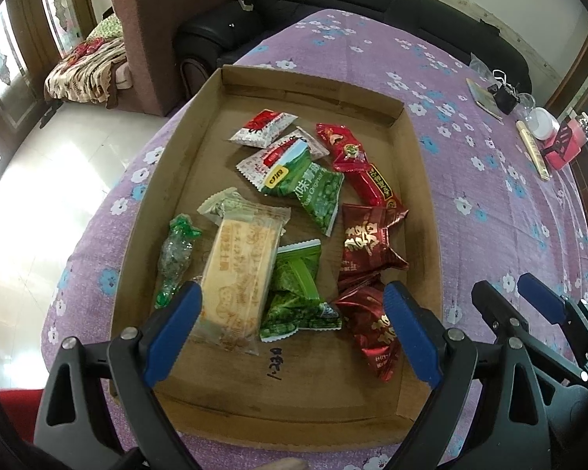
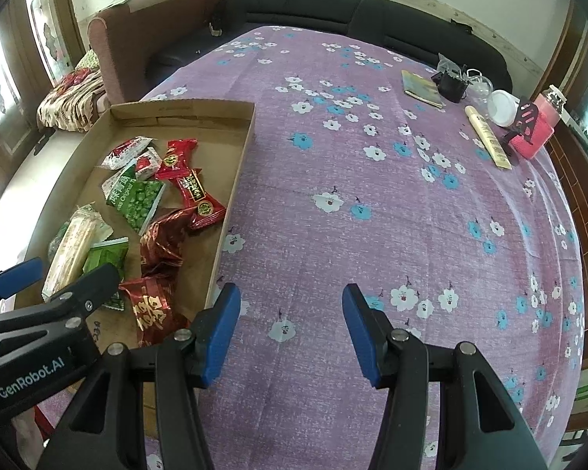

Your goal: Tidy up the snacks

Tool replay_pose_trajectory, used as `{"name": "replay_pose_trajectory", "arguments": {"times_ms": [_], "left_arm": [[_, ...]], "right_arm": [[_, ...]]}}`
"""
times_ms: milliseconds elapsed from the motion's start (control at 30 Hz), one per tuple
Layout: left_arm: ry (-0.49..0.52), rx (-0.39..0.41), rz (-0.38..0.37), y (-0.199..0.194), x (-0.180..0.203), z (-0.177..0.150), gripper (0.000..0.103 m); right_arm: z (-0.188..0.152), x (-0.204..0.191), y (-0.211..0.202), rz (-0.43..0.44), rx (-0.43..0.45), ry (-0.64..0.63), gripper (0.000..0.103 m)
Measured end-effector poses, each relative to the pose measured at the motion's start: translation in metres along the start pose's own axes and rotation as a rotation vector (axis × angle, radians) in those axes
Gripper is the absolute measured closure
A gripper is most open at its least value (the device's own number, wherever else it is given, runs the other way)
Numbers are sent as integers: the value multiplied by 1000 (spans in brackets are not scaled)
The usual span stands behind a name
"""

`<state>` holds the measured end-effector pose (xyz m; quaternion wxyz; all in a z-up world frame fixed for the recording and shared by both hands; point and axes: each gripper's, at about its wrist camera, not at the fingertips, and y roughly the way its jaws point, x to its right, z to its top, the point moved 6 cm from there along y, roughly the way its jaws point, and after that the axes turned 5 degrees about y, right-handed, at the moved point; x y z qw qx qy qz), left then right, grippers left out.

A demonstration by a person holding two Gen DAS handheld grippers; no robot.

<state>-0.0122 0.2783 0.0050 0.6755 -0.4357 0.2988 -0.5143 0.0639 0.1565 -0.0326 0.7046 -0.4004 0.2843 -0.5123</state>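
A shallow cardboard tray (image 1: pixel 411 149) lies on a purple flowered tablecloth (image 2: pixel 333 203). Several wrapped snacks lie in it: a pale biscuit pack (image 1: pixel 239 270), green pea packets (image 1: pixel 313 192), dark red packets (image 1: pixel 366 243), red-and-white packets (image 1: pixel 264 127) and a green candy (image 1: pixel 174 258). My left gripper (image 1: pixel 290 325) is open and empty, hovering over the tray's near end above the biscuit and green packets. My right gripper (image 2: pixel 290 329) is open and empty over bare cloth, right of the tray (image 2: pixel 235 180). The right gripper also shows in the left wrist view (image 1: pixel 521 297).
At the table's far right stand a pink box (image 2: pixel 537 129), a white round container (image 2: pixel 501 107), a cream tube (image 2: pixel 486 137), a booklet (image 2: pixel 421 88) and a small black item (image 2: pixel 452 84). A black sofa (image 2: pixel 333 11) and a brown armchair (image 2: pixel 145 35) stand behind the table.
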Motion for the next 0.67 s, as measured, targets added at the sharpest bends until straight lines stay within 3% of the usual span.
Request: {"name": "replay_pose_trajectory", "arguments": {"times_ms": [667], "left_arm": [[6, 60, 50, -19, 4, 1, 9]], "right_arm": [[-2, 5, -5, 34, 13, -13, 49]]}}
